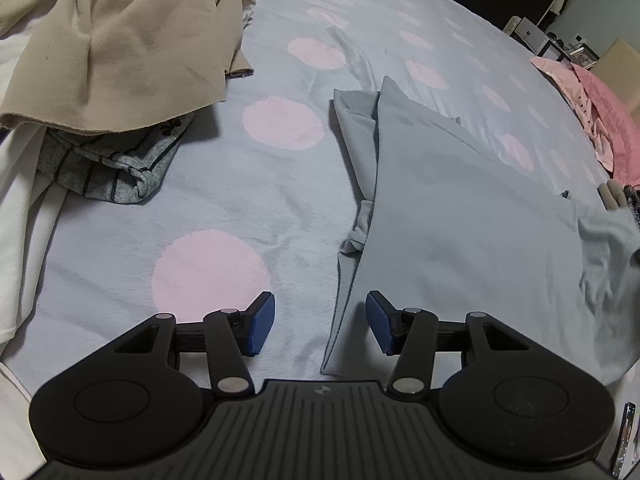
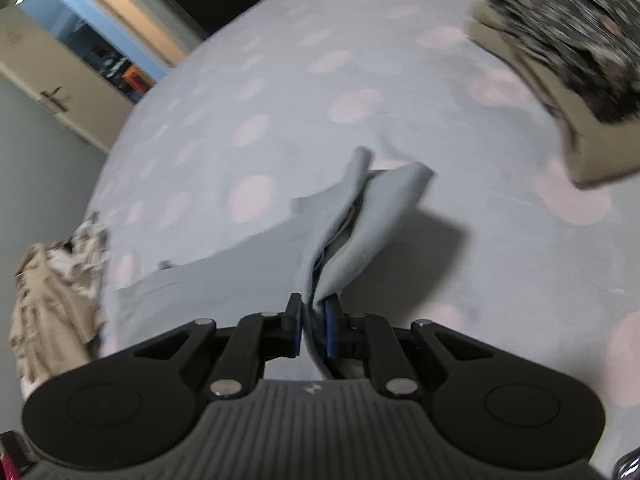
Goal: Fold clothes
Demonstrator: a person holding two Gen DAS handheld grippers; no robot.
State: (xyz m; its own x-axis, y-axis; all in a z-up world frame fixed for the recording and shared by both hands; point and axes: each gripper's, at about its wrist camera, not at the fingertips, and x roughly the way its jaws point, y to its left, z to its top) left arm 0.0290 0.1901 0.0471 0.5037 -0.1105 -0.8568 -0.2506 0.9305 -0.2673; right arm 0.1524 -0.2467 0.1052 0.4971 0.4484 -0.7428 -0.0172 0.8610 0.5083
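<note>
I am working over a bedspread [image 1: 248,200] of soft, slightly rumpled pale blue-grey cloth printed with large pink dots, and the task's thing, a plain light grey garment [image 1: 460,216] of smooth matte knit, lies on it to the right of my left view. It is folded into a long slab with a straight crisp edge on its left side, a narrower layer sticking out from under that edge, and a small crumpled bunch midway along it. My left gripper [image 1: 320,322] hangs above the garment's near left corner with its blue-padded jaws apart and nothing between them. My right gripper [image 2: 314,330] is clenched on the same garment [image 2: 344,220]: a fold of the grey cloth is pinched between the blue pads and rises off the bed in a trough-like flap that throws a dark shadow on the spread to its right. Around it I see a heap of beige ribbed fabric [image 1: 120,40] at the upper left, lying over a grey striped knit piece [image 1: 116,168] and white cloth [image 1: 24,208]. Pink clothing [image 1: 600,120] sits at the far right edge. In the blurred right view a dark speckled garment [image 2: 568,28] rests on a tan folded piece [image 2: 600,148], well apart from my grip.
</note>
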